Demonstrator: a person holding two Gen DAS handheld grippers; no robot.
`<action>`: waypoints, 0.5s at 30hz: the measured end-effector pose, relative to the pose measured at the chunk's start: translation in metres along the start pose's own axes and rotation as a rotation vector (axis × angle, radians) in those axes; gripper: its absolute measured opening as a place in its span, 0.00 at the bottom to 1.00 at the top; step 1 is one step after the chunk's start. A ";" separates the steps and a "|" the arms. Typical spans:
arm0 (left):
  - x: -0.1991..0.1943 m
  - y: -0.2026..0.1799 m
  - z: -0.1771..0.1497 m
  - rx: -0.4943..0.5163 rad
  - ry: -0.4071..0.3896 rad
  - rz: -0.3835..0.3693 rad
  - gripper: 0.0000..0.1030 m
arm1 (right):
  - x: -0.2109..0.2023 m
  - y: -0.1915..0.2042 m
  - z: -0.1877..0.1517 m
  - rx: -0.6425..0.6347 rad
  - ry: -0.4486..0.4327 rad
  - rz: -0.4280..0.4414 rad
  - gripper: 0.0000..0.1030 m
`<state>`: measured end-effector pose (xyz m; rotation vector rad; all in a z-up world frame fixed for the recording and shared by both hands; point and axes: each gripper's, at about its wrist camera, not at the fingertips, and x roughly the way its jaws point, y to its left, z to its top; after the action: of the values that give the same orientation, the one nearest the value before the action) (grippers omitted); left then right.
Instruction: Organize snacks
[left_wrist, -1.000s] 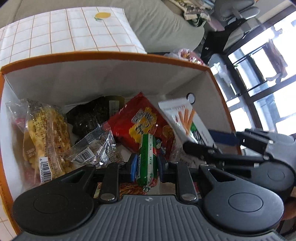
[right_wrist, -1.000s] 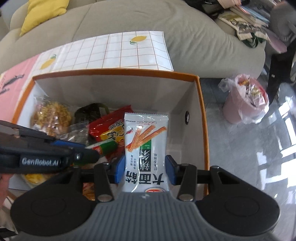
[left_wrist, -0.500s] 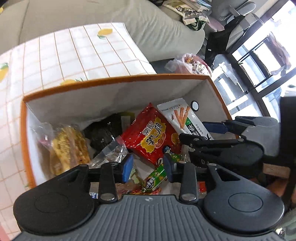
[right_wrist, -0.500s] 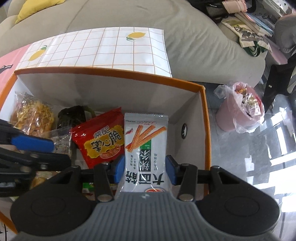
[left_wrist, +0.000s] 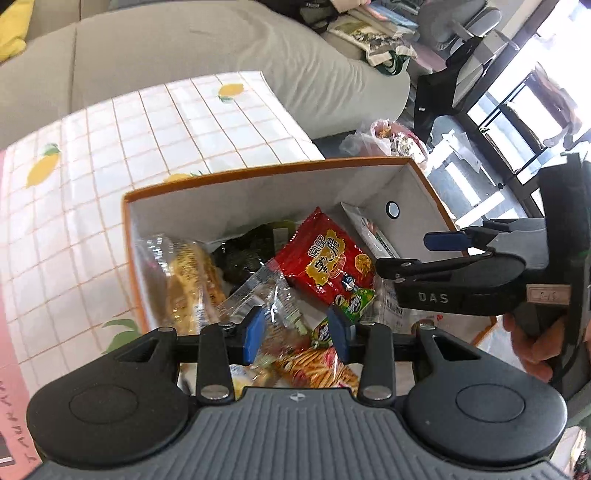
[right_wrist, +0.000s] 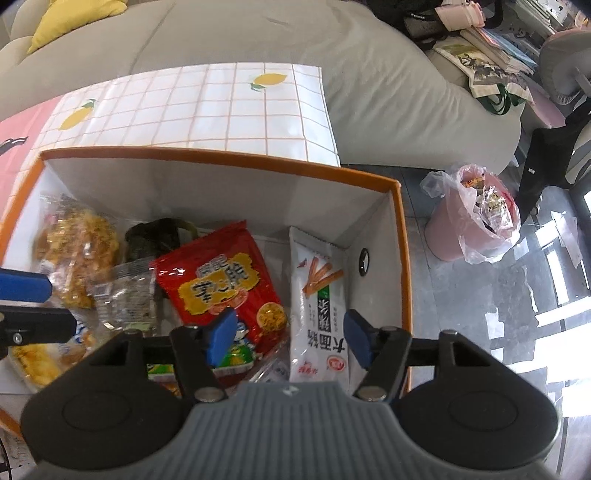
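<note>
Orange-rimmed box (right_wrist: 402, 258) on lemon-print cloth (right_wrist: 236, 107), packed with snacks. White stick-snack pack (right_wrist: 319, 295) (orange sticks, green band) leans on box's right wall; red packet (right_wrist: 218, 284) beside it. Right gripper (right_wrist: 290, 338) jaws opening, pads clear of pack. Left gripper (left_wrist: 295, 330) jaws opening, empty, above box.

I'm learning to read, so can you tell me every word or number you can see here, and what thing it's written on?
"DAS": white letters on the side of the right gripper.
"大面筋": big black characters on the white stick-snack packet.
Red snack bag: large yellow-panel characters, too warped to read surely.
Small green packet: print too small.
Clear bag: label blurred.
Left gripper: no writing shows.
</note>
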<state>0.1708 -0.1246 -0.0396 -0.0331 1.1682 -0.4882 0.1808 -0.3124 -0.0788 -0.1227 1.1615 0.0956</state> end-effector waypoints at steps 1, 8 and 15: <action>-0.007 -0.001 -0.003 0.008 -0.012 0.005 0.44 | -0.007 0.002 -0.002 0.004 -0.007 0.005 0.61; -0.067 0.001 -0.027 0.051 -0.128 0.064 0.48 | -0.084 0.028 -0.023 0.017 -0.159 0.077 0.68; -0.141 -0.003 -0.061 0.145 -0.257 0.118 0.48 | -0.156 0.055 -0.053 0.138 -0.312 0.169 0.69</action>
<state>0.0735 -0.0594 0.0594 0.0958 0.8760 -0.4483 0.0636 -0.2675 0.0417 0.1101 0.8620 0.1772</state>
